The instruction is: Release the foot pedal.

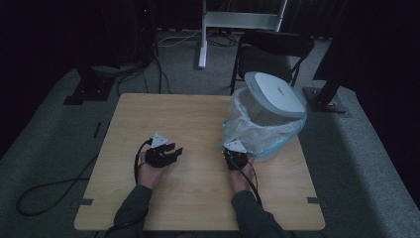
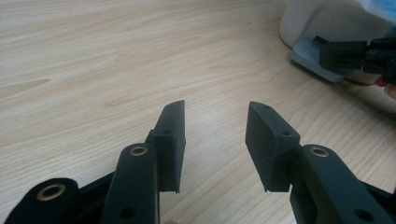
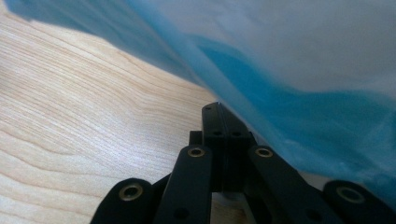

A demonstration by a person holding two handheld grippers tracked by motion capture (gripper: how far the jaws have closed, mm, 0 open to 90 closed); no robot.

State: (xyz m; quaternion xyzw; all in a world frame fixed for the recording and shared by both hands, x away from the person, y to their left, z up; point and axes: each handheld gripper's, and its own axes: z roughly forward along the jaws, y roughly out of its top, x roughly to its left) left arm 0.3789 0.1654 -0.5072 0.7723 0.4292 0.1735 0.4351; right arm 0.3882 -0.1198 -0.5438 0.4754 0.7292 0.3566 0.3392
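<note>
white lidded bin (image 1: 270,116), upright at table's right, pale blue liner bag (image 1: 247,136) seemingly draped over its rim

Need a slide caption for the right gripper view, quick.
Right gripper, jaws pressed together, at the overhanging blue bin liner above the wooden table.

Table (image 1: 198,198): pale wood with a fine brown grain pattern. Bin (image 1: 267,111), standing on the table: white body, white lid (image 1: 275,94). Bag (image 1: 247,131) lining the bin: translucent, tinted blue. Left gripper (image 1: 173,151) and right gripper (image 1: 233,154), beside the bin: black, brass-coloured rivets, grey top plates.
</note>
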